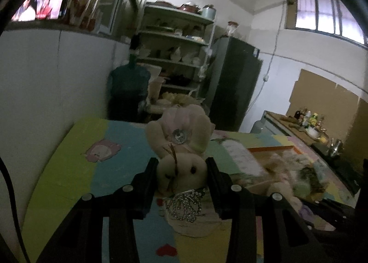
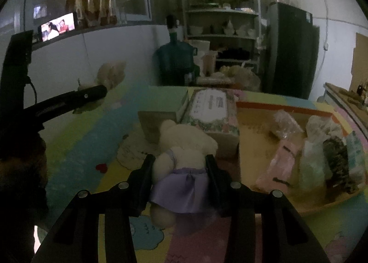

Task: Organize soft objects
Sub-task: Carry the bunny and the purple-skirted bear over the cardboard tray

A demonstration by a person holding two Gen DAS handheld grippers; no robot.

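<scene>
My left gripper is shut on a cream plush bear with a pink dress and a silver tiara, held upside down above the colourful mat. In the right wrist view this gripper and its bear show raised at the left. My right gripper is shut on a cream plush bear in a purple skirt, which is low over the mat. An orange-rimmed cardboard tray to the right holds several soft items, among them a pink pouch.
A floral box and a grey box stand on the mat behind the purple-skirt bear. A white cloth lies at its left. A water jug, shelves and a dark fridge stand beyond the mat.
</scene>
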